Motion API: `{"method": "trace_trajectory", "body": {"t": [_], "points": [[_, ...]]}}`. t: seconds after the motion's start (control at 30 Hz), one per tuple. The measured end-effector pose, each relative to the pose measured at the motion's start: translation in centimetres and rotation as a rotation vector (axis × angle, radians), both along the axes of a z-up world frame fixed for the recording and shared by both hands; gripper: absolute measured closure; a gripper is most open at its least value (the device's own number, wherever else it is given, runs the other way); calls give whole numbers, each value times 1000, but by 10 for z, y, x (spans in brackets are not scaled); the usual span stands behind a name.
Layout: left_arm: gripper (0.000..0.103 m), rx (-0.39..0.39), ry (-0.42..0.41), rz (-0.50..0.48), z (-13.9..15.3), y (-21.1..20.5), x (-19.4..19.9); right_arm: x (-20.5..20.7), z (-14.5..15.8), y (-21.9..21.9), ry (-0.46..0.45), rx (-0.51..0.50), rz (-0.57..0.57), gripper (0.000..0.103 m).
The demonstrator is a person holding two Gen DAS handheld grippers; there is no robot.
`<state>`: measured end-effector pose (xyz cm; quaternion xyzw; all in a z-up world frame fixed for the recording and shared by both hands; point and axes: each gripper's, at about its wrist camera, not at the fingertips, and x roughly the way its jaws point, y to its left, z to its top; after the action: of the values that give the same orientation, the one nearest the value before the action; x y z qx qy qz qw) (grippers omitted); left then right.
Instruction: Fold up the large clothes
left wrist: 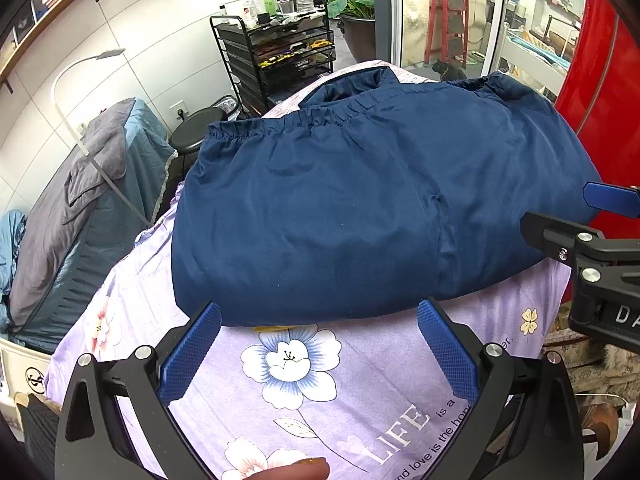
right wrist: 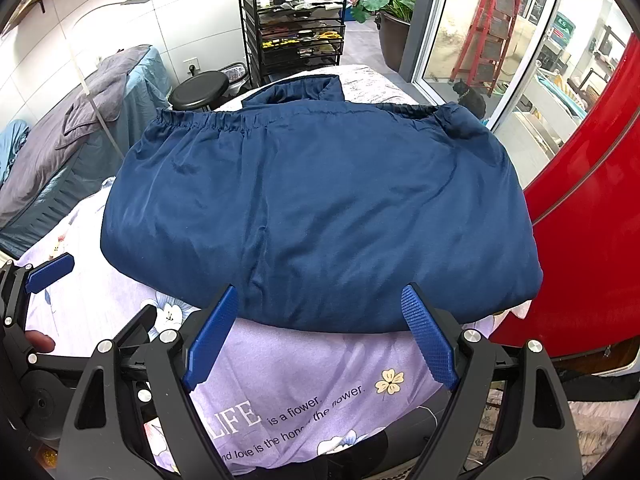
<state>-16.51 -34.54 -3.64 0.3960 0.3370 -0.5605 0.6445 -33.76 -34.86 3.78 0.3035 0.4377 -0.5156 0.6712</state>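
While the folded navy garment (left wrist: 360,208) lies across the lilac floral sheet (left wrist: 360,380) on the counter, its far edge and what it covers stay hidden. Both tools tilt steeply down at its near edge: the left hand-held gripper (left wrist: 319,350) and right hand-held gripper (right wrist: 320,336) gape wide, holding nothing. A black trolley (right wrist: 296,36) and stool (right wrist: 199,88) stand beyond.

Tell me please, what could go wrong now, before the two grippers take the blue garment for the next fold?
1. The navy garment lies in thick layers; an open right gripper or left gripper may pinch only the top layer, and the fold could slide apart.
2. Its near edge rests on the loose floral sheet; a low grab may catch that sheet too.
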Motion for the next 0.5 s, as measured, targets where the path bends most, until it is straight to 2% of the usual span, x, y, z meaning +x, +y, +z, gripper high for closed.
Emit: {"method": "trace_trajectory", "body": {"t": [0.5], "points": [[6, -1, -1, 0, 0, 0, 0, 1, 1, -2, 0, 0, 4, 20]]}}
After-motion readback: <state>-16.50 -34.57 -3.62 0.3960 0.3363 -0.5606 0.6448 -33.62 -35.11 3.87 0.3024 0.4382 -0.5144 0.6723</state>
